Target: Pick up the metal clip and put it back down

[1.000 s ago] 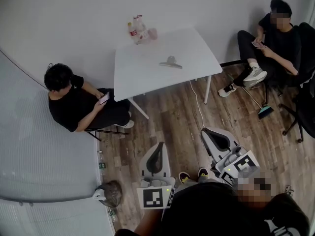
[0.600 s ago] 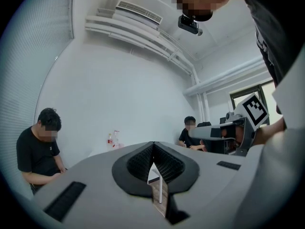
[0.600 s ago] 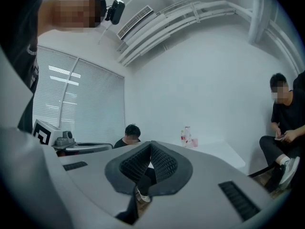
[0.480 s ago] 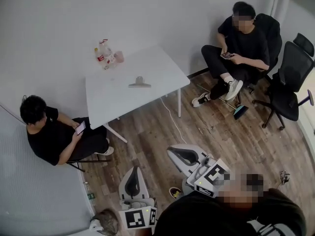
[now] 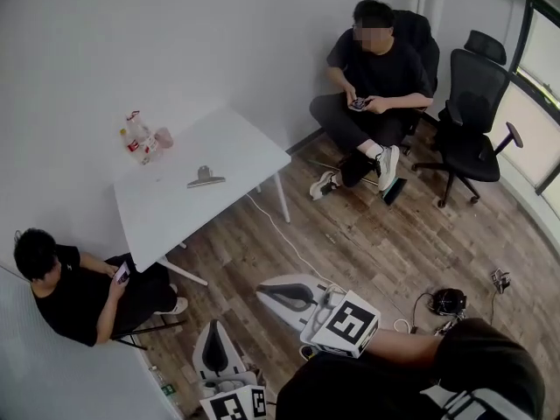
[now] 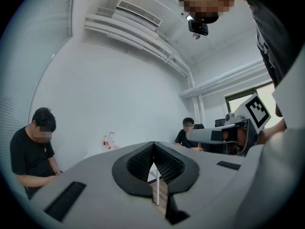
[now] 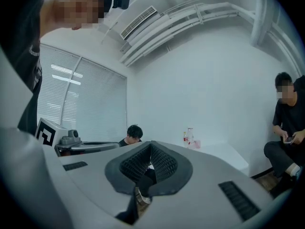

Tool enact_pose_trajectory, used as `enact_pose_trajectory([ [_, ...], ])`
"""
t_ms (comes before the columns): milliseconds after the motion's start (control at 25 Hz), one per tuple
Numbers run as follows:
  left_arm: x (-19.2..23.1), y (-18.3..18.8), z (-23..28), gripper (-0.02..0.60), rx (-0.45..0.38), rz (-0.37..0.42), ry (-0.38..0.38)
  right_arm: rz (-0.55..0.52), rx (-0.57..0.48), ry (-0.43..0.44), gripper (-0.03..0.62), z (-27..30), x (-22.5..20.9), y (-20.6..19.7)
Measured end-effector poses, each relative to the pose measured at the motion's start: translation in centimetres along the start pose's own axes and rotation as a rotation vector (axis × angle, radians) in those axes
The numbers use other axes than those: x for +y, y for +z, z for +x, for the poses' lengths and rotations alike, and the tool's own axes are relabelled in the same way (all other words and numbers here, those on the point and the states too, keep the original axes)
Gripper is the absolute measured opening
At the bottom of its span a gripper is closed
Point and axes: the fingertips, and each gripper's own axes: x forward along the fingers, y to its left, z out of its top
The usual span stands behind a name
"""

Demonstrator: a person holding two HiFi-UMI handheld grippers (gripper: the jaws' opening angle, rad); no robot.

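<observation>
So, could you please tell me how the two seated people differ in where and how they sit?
The person in the corner sits apart from the table in a padded black office chair; the person at lower left sits close beside the table on a thin-legged chair. Both wear black tops and hold phones.

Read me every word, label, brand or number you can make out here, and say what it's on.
No text here can be read.
Bottles on the white table: red labels, too small to read.
Marker cube: black-and-white square pattern, no words.
Dark shirt at the bottom edge: white print, cut off, unreadable.
</observation>
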Motion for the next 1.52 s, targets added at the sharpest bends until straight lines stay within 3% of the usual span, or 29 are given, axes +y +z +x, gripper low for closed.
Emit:
enact_pose_trajectory([
  [520, -1.0, -0.4, 4.4, 0.02, -0.006, 0.017, -0.041, 0.01, -0.017, -0.019, 0.018, 0.5, -3.6, -0.2],
  [1240, 8.0, -2.5, 12.9, 0.02, 0.0, 0.027, 0.05, 0.018, 0.005, 0.075, 0.018, 12.7, -9.5, -2.9],
  [1520, 10.5, -1.3, 17.5, 0.02, 0.023, 0.022, 0.086, 0.023, 0.023, 0.11, 0.018, 16.9, -12.9, -1.4],
])
